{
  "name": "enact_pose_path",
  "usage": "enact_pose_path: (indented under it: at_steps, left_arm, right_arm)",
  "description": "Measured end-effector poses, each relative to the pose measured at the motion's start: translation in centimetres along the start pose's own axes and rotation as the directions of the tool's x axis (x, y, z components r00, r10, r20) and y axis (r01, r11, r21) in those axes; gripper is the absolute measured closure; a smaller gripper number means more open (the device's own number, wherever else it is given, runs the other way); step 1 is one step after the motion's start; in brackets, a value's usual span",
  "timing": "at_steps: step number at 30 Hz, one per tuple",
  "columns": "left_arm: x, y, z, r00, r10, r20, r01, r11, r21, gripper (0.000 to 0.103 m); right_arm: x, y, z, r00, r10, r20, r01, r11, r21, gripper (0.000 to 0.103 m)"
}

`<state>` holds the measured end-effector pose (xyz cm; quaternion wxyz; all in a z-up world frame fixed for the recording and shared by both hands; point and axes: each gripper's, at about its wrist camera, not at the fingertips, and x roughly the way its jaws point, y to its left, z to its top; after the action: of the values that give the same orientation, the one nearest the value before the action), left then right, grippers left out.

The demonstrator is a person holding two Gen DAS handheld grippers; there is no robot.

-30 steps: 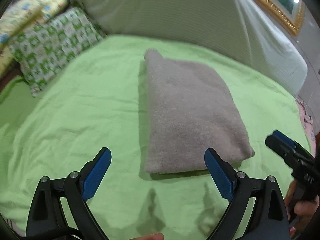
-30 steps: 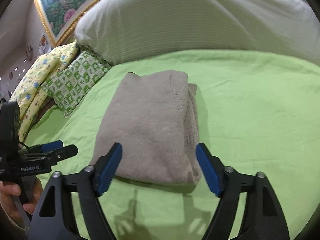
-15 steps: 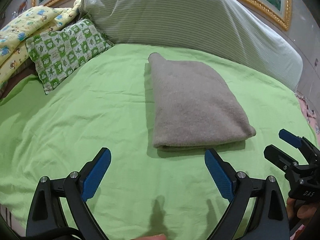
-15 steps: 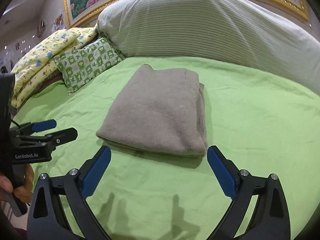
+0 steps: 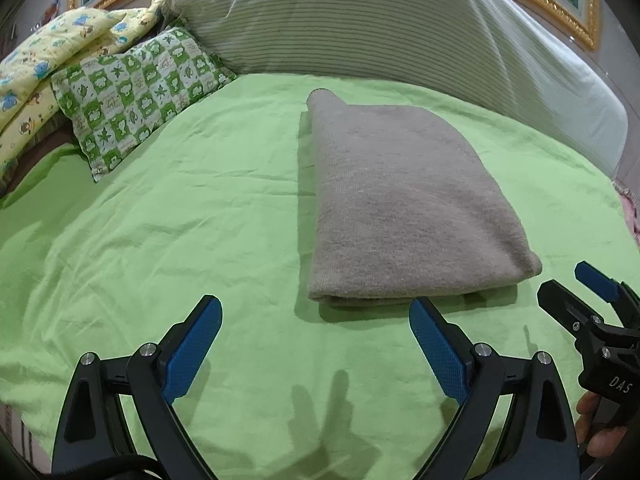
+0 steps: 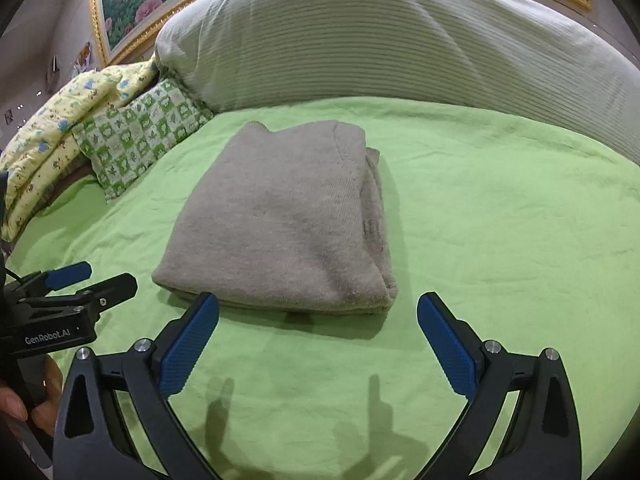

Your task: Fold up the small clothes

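A grey knitted garment (image 5: 404,208) (image 6: 288,224) lies folded into a neat rectangle on the green bedsheet (image 5: 180,220) (image 6: 500,220). My left gripper (image 5: 316,312) is open with nothing between its blue pads, and hovers just short of the garment's near edge. My right gripper (image 6: 318,308) is open wide and holds nothing, also just short of that near edge. The left wrist view catches the right gripper (image 5: 576,292) at its right border. At the left border of the right wrist view is the left gripper (image 6: 80,280).
A large striped white pillow (image 5: 360,20) (image 6: 380,40) lies behind the garment. A green checked pillow (image 5: 132,88) (image 6: 140,136) and a yellow printed quilt (image 5: 36,56) (image 6: 52,128) sit at the far left. A gold-framed picture (image 6: 132,4) hangs behind. A hand (image 5: 600,428) grips the right handle.
Both grippers have drawn back from the folded garment, which now looks farther away. The right gripper's jaws have spread wider. The garment has not moved.
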<state>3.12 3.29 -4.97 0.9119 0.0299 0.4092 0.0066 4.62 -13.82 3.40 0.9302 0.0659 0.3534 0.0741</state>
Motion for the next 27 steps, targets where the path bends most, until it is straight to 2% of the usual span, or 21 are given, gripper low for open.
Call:
enact_pose_path:
  at_steps: [10,27]
  left_arm:
    - [-0.04,-0.88,-0.11,0.999,0.029,0.013,-0.030,0.999,0.014,0.008]
    - [0.47,-0.62,-0.03,1.000,0.030,-0.004,-0.030,1.000,0.007,0.008]
  right_arm:
    - [0.55,0.32,0.34,1.000,0.006,0.000,-0.006,0.999,-0.042,0.004]
    - [1.04,0.57,0.02,1.000,0.011,-0.020,-0.012,0.999,-0.049,0.004]
